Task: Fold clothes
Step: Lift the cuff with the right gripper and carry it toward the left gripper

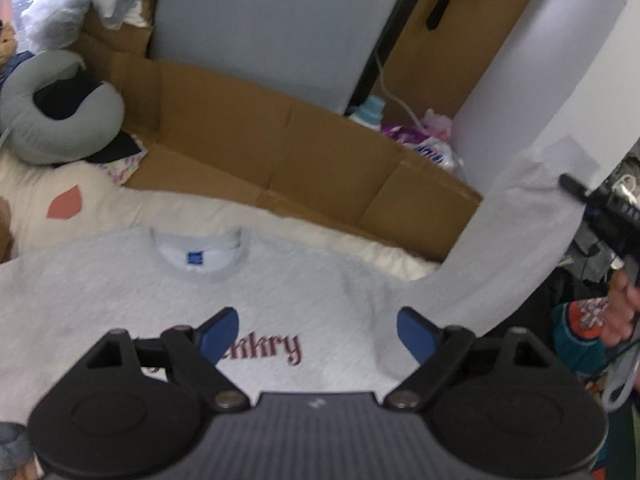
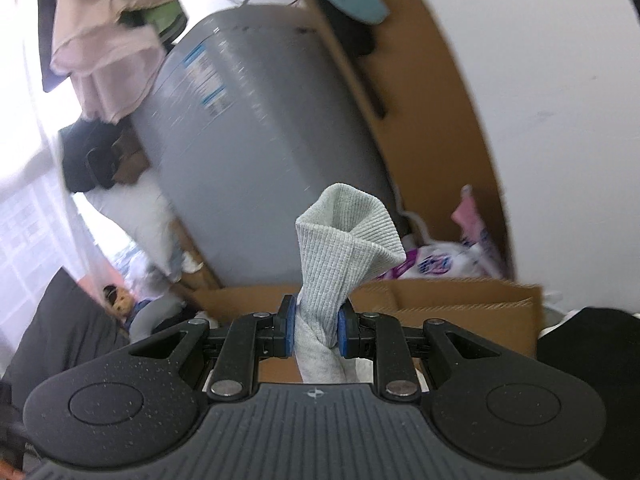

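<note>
While spread flat: the grey sweatshirt (image 1: 120, 288) lies front up on a cream blanket (image 1: 248, 212), collar at the far side, red lettering on the chest.
Left gripper (image 1: 318, 334): jaws spread wide above the lettering, nothing between the blue pads (image 1: 222, 330).
Right gripper (image 2: 317, 330): pinching the ribbed cuff (image 2: 348, 232), which flares out beyond the pads.
Sleeve (image 1: 508, 232): raised off the bed at the right, running up to the right gripper.
Left view only: the whole sweatshirt, a cardboard box (image 1: 280, 152) beyond the bed, a grey neck pillow (image 1: 60, 120) far left, a hand (image 1: 622, 312) at the right edge.
Right view only: the pinch itself, a grey appliance (image 2: 256, 140) behind, hanging clothes (image 2: 104, 52) upper left.
</note>
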The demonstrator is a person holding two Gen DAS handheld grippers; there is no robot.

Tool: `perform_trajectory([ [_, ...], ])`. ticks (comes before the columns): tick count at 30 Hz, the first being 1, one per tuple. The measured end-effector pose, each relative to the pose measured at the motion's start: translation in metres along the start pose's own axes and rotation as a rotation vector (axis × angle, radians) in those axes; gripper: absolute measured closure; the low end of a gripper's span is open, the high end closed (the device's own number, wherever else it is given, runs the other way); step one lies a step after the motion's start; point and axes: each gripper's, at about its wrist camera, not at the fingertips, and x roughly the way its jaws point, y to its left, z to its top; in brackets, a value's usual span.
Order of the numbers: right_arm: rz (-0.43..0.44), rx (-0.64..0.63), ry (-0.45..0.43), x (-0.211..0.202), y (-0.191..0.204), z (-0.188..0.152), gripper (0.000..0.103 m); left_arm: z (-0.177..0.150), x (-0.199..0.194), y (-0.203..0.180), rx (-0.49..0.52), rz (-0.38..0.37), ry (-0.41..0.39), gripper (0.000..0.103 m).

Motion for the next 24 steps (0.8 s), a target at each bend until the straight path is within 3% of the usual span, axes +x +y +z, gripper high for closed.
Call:
perform_trajectory([
  [10,0.082,-0.022,0.089,0.047,0.055,-0.038,0.083,-0.007,0.007,0.028,-0.029,0.001,-0.022,0.014],
  [24,0.139,-0.084,0.255,0.140,0.142,-0.136,0.083,-0.028,0.014,0.150,-0.200,0.089,-0.056,0.014],
])
